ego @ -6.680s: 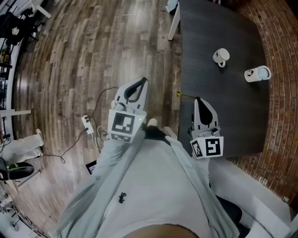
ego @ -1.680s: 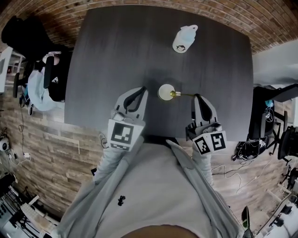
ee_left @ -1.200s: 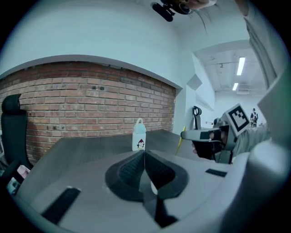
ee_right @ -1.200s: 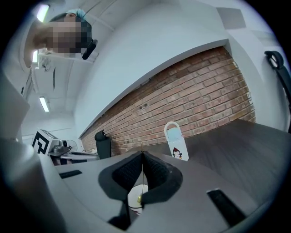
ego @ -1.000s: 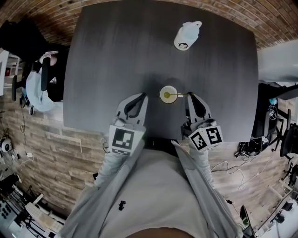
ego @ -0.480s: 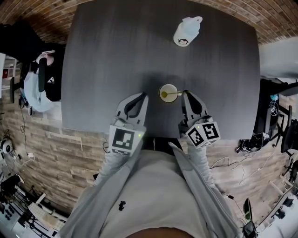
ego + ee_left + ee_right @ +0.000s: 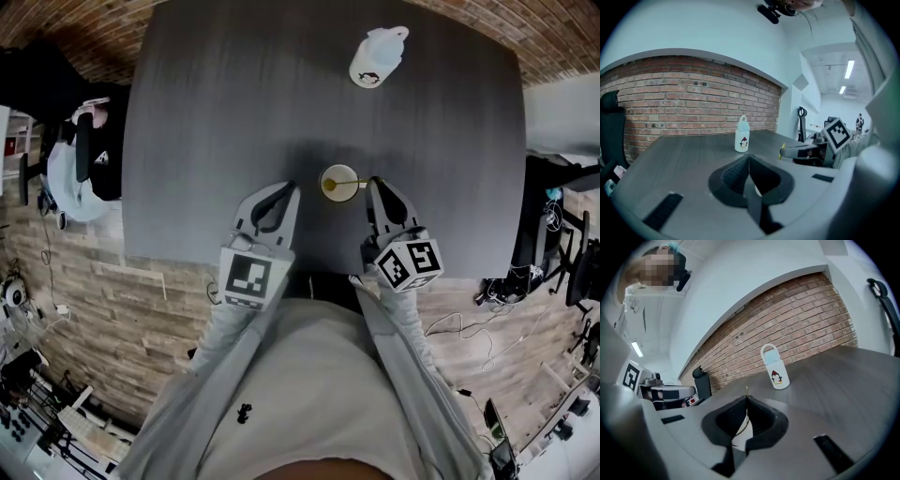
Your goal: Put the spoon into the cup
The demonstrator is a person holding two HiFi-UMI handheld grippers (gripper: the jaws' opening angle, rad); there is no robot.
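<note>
I work in an office-type lab room. Indicators:
- A bare brick wall (image 7: 693, 89) runs behind the dark worktop (image 7: 234, 112).
- The floor (image 7: 103, 300) is wood plank, with loose cables (image 7: 448, 325) lying on it.
- A black office chair (image 7: 610, 126) stands at the worktop's edge.
- Strip lights (image 7: 849, 69) are on in the ceiling of the white open area beyond.
- A person (image 7: 80, 159) sits beside the worktop.
</note>
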